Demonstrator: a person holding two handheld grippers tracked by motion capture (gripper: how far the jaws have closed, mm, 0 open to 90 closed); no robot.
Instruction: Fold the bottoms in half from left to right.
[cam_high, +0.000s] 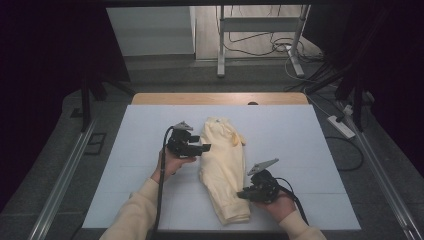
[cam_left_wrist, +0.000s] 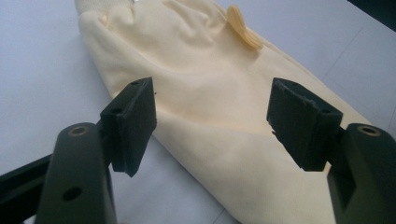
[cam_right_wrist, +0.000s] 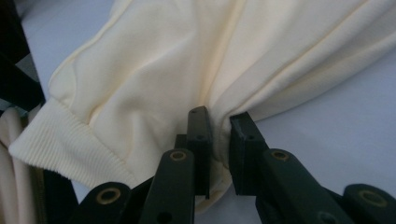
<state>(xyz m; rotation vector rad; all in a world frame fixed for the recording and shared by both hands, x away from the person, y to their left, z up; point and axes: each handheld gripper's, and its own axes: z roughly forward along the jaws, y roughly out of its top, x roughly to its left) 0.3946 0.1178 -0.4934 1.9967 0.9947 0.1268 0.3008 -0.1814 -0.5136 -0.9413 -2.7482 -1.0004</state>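
Two sleeved forearms enter the high view from below; the right gripper (cam_high: 248, 194) meets the folded pale-yellow fleece garment (cam_high: 222, 167) near its hem, the left gripper (cam_high: 202, 148) beside its upper edge, on a white table sheet (cam_high: 300, 145). Left gripper view: jaws spread wide, unclenched, over the cloth. Right gripper view: jaws pinch a fold near the ribbed cuff (cam_right_wrist: 60, 147).

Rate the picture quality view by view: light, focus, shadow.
High view: white table cover evenly lit, surroundings nearly black, cream garment slightly soft. Left gripper view: the garment is sharp in mid-frame and blurs toward its far end. Right gripper view: pinched fold sharp, with deep shadow at the left edge.
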